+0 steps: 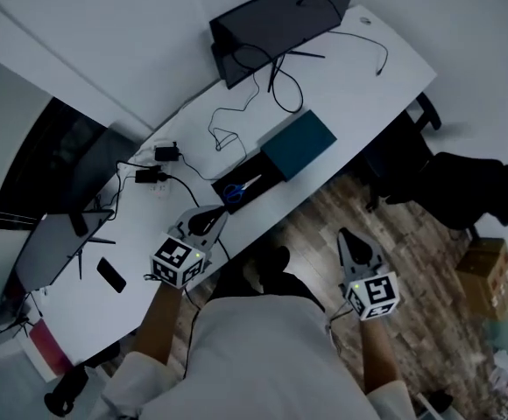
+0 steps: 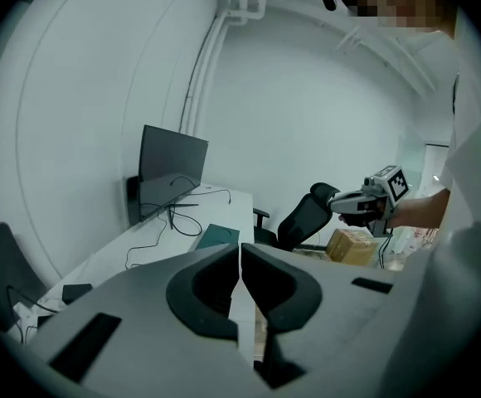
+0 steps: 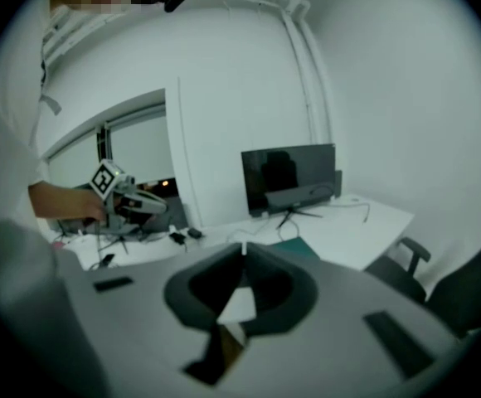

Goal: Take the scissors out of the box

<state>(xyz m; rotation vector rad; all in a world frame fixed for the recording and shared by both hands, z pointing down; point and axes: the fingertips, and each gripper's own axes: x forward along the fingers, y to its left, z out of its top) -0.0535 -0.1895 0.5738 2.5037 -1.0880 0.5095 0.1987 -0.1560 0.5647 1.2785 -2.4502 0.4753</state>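
blue-handled scissors [image 1: 238, 189] lie in long black open box [image 1: 270, 168] on white desk [image 1: 350, 68], handles nearest, blades pointing away along box. left gripper [image 1: 216, 216] just short of handles, nearer; right gripper [image 1: 345, 237] off desk. both jaws closed, empty.

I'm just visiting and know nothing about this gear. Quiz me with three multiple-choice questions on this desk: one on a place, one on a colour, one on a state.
1. Where are the blue-handled scissors? A) in the open black box B) on the floor C) in a gripper
2. What colour is the flat rectangular lid beside that box? A) red B) teal C) yellow
3. How do the jaws of the left gripper stand? A) wide apart B) together, empty C) clamped on scissors
1 A: they lie inside the box. 2 B: it looks dark teal from above. 3 B: its tips meet with nothing between.
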